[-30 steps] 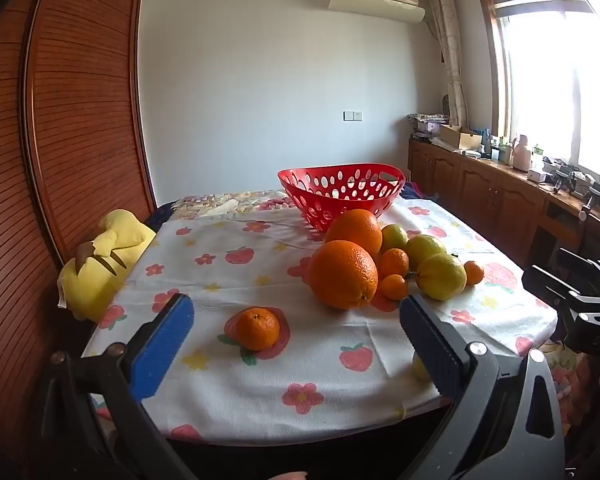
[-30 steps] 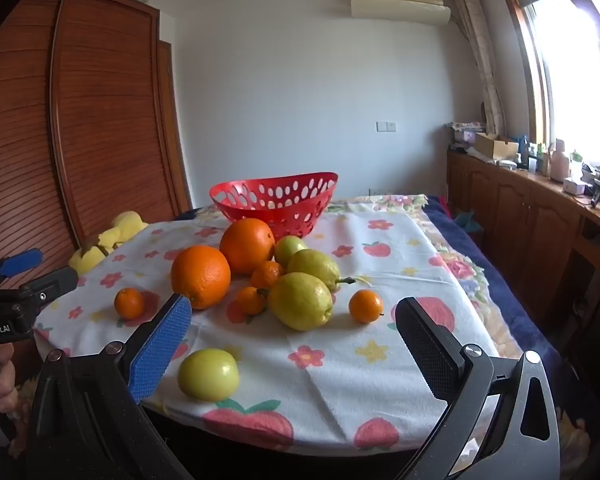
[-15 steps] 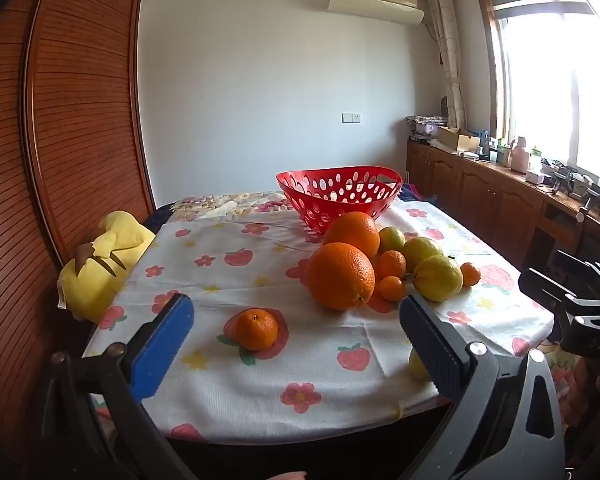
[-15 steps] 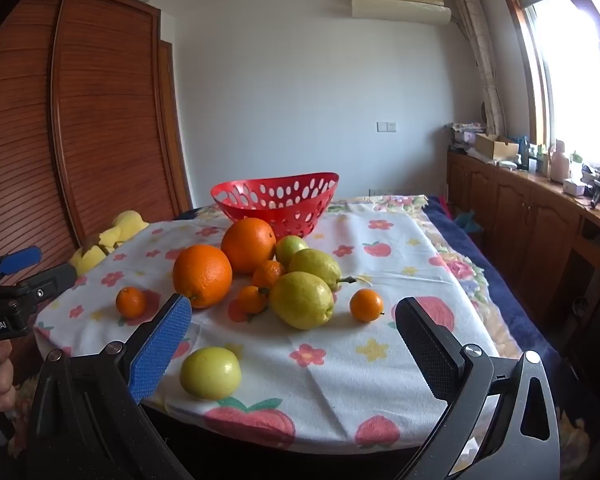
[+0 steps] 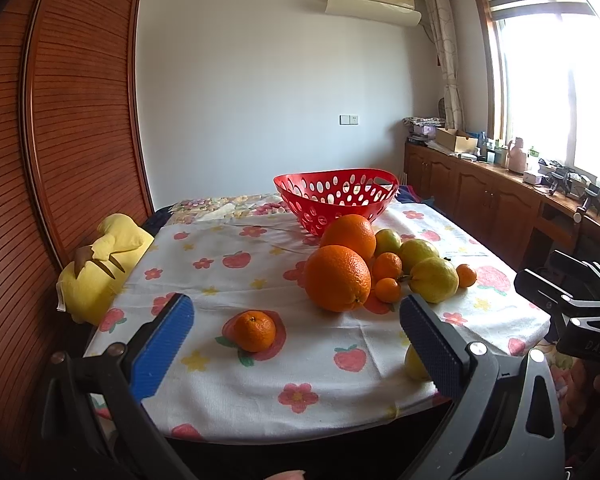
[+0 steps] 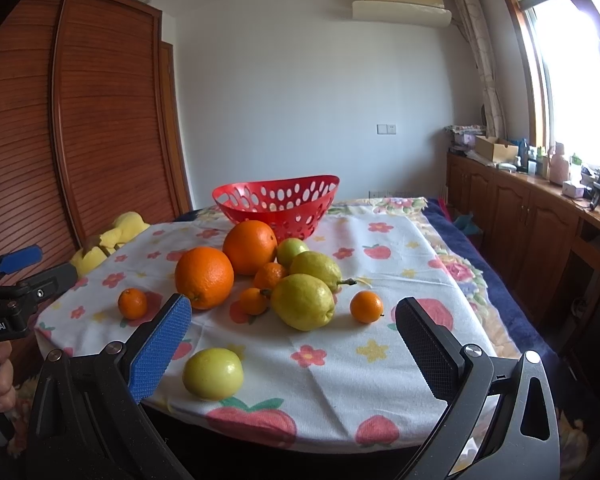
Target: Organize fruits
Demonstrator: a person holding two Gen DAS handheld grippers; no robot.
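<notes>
Lemon [image 6: 212, 373] near table edge [image 6: 260, 436] (alone)

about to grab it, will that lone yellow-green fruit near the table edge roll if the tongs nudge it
Probably: the yellow-green fruit looks round and smooth, sitting free on the tablecloth, so a nudge may roll it. It lies close to the near edge, so it could drop off. Its glossy skin might slip; the open right tongs should straddle it.

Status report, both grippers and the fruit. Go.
Left gripper open, empty, facing a small mandarin. Right gripper open, empty, near a yellow-green fruit at the table edge. Red basket behind the fruit pile, nothing seen inside. Path unobstructed.
</notes>
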